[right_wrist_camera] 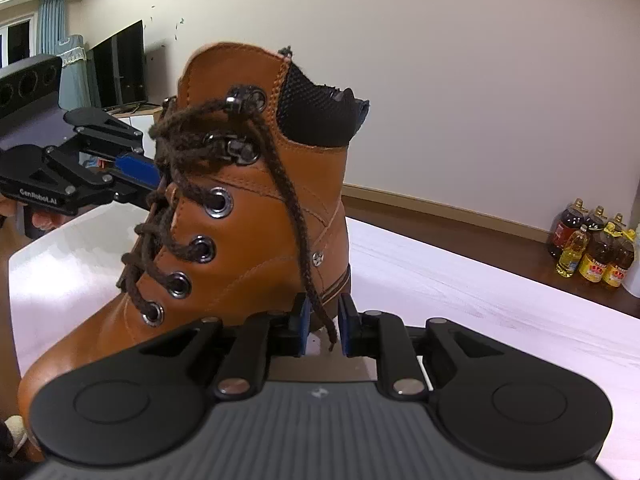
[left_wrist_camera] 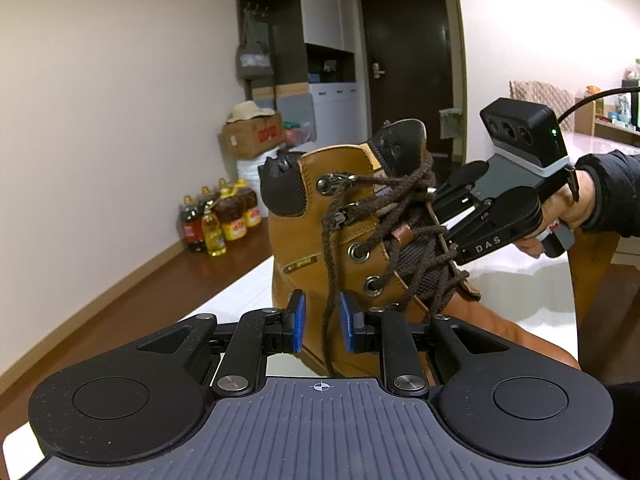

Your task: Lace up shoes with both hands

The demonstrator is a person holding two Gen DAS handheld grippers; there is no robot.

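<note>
A tan leather boot [left_wrist_camera: 296,240] [right_wrist_camera: 256,216] stands upright on a white table [right_wrist_camera: 460,280], threaded with a dark brown lace [left_wrist_camera: 404,196]. One loose lace strand [left_wrist_camera: 331,280] hangs down the boot's side between the blue pads of my left gripper [left_wrist_camera: 323,326]; the pads stand apart and do not press it. On the other side, a lace end [right_wrist_camera: 316,292] drops from the top hooks between the pads of my right gripper [right_wrist_camera: 323,326], whose pads also show a gap. Each view shows the other gripper reaching at the boot's front, fingers [right_wrist_camera: 136,168] partly hidden by laces.
Several cooking-oil bottles [left_wrist_camera: 220,220] [right_wrist_camera: 592,248] stand on the wooden floor by the wall. A cardboard box [left_wrist_camera: 252,136], a cabinet and a dark door [left_wrist_camera: 408,64] are behind. A wooden chair [left_wrist_camera: 592,280] stands at the table's right edge. A television [right_wrist_camera: 120,68] is at the back left.
</note>
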